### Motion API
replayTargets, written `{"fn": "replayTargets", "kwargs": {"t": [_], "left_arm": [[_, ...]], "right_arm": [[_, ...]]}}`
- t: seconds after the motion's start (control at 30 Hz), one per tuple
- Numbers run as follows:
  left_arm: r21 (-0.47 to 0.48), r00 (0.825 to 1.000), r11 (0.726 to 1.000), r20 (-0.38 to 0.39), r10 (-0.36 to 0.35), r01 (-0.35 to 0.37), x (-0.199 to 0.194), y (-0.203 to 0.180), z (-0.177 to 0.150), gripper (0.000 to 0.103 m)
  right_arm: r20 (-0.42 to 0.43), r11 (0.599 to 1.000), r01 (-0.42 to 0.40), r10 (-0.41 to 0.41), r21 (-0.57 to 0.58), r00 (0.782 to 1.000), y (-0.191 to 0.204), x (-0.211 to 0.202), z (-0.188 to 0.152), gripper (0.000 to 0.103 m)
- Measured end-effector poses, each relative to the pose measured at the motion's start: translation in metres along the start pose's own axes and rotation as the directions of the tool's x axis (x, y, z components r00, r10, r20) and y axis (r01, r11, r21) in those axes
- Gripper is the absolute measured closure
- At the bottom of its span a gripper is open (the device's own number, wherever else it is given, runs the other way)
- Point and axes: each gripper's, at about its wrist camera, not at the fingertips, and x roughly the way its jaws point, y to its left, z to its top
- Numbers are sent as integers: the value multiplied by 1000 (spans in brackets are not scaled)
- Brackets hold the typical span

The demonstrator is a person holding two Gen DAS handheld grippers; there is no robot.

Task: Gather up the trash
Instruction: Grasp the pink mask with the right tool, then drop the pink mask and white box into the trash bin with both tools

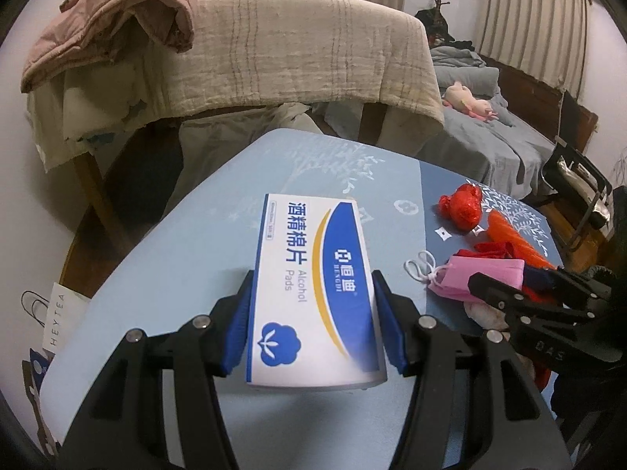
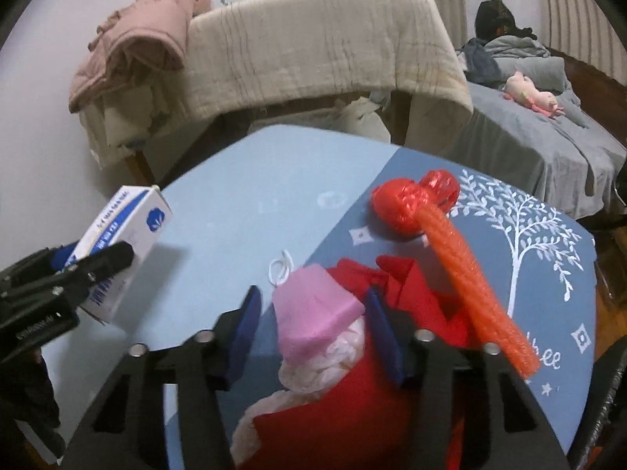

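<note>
Blue-and-white alcohol pads box (image 1: pixel 313 286) sits clamped between the blue pads of the left gripper (image 1: pixel 313 319), both pads flat against its long sides. From the right wrist view the box (image 2: pixel 121 250) is lifted clear of the table, tilted, over the left edge, casting a shadow on the light-blue cloth.

Table (image 1: pixel 188 250) carries a two-tone cloth: light blue on the left, darker blue with a white tree print on the right half.

Right half holds the trash pile: pink face mask (image 1: pixel 482 274) with white ear loops, red crumpled paper (image 2: pixel 415 297), whitish tissue wad (image 2: pixel 333 356), orange foam net sleeve (image 2: pixel 474 293) lying diagonally, and a red foil wrapper ball (image 1: pixel 460 207) toward the far edge.

Right gripper (image 2: pixel 313 333) has its jaws wide, straddling the pink mask and the tissue under it; pads are not pressing on either.

Behind the table: a chair draped with a beige blanket (image 1: pixel 294 47).
</note>
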Motion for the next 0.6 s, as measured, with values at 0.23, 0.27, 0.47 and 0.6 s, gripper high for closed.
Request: {"fn": "replayTargets", "kwargs": {"t": [0.23, 0.27, 0.47, 0.6], "left_arm": [[-3, 1000, 1000, 0, -7, 7, -2, -2, -2, 48], [-2, 1000, 1000, 3, -8, 8, -3, -3, -2, 48], [5, 1000, 1000, 18, -15, 15, -12, -10, 2, 48], [25, 999, 999, 38, -28, 27, -21, -21, 6, 48]], "right_arm": [[7, 999, -39, 40, -12, 999, -2, -12, 2, 82], [13, 999, -45, 45, -11, 999, -3, -15, 2, 83], [89, 998, -67, 68, -14, 994, -4, -46, 5, 83], [135, 998, -66, 64, 10, 989, -11, -68, 7, 83]]}}
